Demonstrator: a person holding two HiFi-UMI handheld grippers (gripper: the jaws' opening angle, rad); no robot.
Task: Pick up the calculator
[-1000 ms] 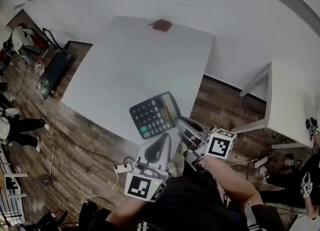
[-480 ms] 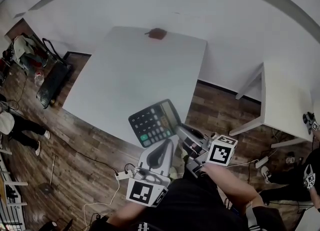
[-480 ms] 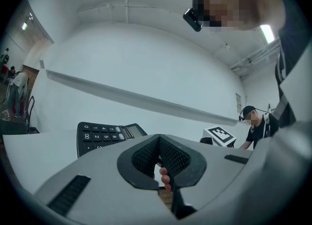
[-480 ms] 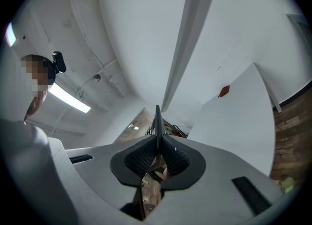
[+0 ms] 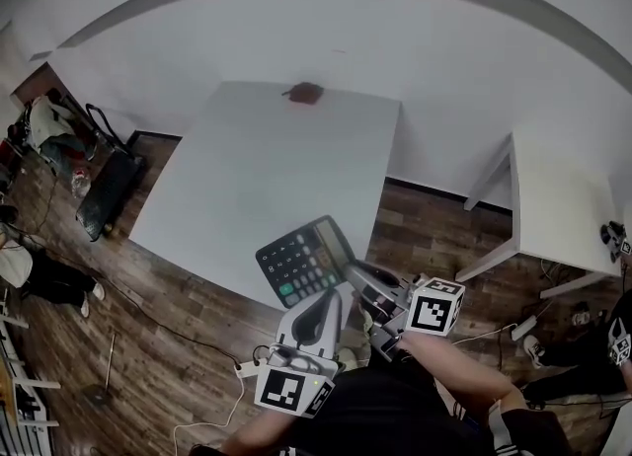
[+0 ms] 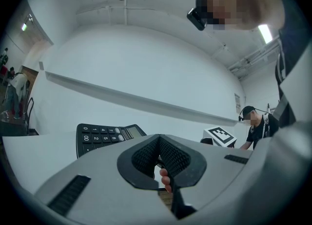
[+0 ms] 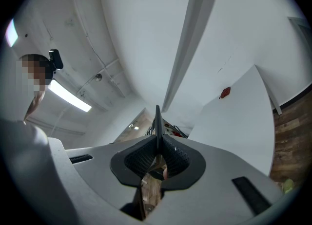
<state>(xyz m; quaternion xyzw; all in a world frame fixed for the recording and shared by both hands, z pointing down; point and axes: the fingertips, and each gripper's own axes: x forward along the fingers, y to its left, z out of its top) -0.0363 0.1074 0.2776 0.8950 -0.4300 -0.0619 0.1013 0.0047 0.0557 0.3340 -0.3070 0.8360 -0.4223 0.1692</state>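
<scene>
The black calculator (image 5: 301,259) hangs tilted over the near edge of the white table (image 5: 267,158), keys facing up. My right gripper (image 5: 354,271) is shut on its right edge. In the right gripper view the calculator (image 7: 157,121) shows edge-on as a thin dark blade clamped in my right gripper (image 7: 157,156). My left gripper (image 5: 331,296) sits just below and nearer to me, shut with nothing in it. In the left gripper view the calculator (image 6: 105,136) appears to the left, beyond my left gripper (image 6: 160,156), whose pads are pressed together.
A small red-brown object (image 5: 306,93) lies at the table's far edge. A second white table (image 5: 563,197) stands to the right. A black bag (image 5: 104,173) and a power strip (image 5: 247,367) are on the wooden floor at left. People stand at the right edge.
The head view has tilted, so the table and calculator sit lower in the picture. The calculator stays clamped in my right gripper, and my left gripper stays shut below it.
</scene>
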